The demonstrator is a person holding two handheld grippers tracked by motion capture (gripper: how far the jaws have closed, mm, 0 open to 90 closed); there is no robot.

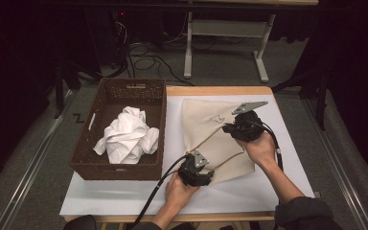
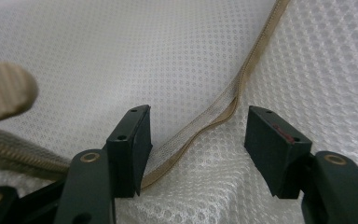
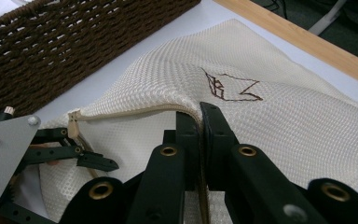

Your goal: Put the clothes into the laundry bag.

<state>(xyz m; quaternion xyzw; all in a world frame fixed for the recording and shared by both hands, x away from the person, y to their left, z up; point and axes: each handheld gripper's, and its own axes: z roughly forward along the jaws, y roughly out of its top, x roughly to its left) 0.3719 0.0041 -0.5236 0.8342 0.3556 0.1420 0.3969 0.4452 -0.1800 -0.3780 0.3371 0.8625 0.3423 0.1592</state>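
A cream mesh laundry bag (image 1: 211, 139) lies on the white counter (image 1: 268, 187), just right of a brown woven basket (image 1: 120, 167) holding crumpled white cloth (image 1: 127, 136). The right gripper (image 3: 199, 116) has its fingers pinched tight on the bag's zippered edge (image 3: 135, 111), lifting it. The left gripper (image 2: 193, 149) holds its fingers apart, with the bag's opened zipper tape (image 2: 214, 109) running between them, unpinched.

High view from above the person's side, facing forward and down, table (image 1: 124, 201) whole, left gripper view pressed close to the mesh bag (image 2: 177, 60) — right gripper view low, near, slanting over that same bag (image 3: 279, 116) toward the basket (image 3: 74, 42).
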